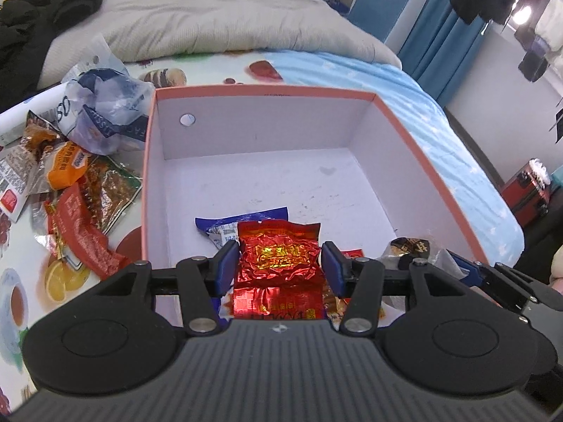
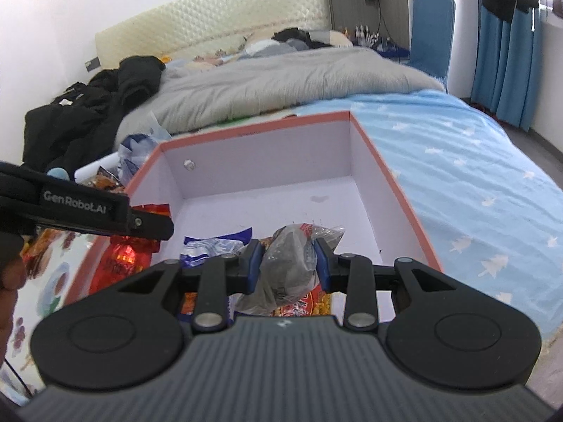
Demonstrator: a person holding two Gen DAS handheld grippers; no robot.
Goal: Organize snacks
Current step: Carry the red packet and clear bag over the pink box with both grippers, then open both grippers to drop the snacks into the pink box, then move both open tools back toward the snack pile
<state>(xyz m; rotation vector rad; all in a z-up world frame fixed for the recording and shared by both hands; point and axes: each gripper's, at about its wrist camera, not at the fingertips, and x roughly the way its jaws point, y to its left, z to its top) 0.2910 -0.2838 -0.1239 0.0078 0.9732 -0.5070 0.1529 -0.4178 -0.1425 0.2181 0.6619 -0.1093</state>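
Left gripper (image 1: 278,267) jaws grasp crinkled red foil snack packet (image 1: 279,256); right gripper (image 2: 288,263) jaws grasp clear plastic snack bag (image 2: 292,260). Both over pink-rimmed white cardboard box (image 1: 267,92), 6 o'clock edge. Lower first, then release.

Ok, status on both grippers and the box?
Left gripper shut on red foil packet. Right gripper shut on clear-wrapped snack. Both over open box, nothing blocking.
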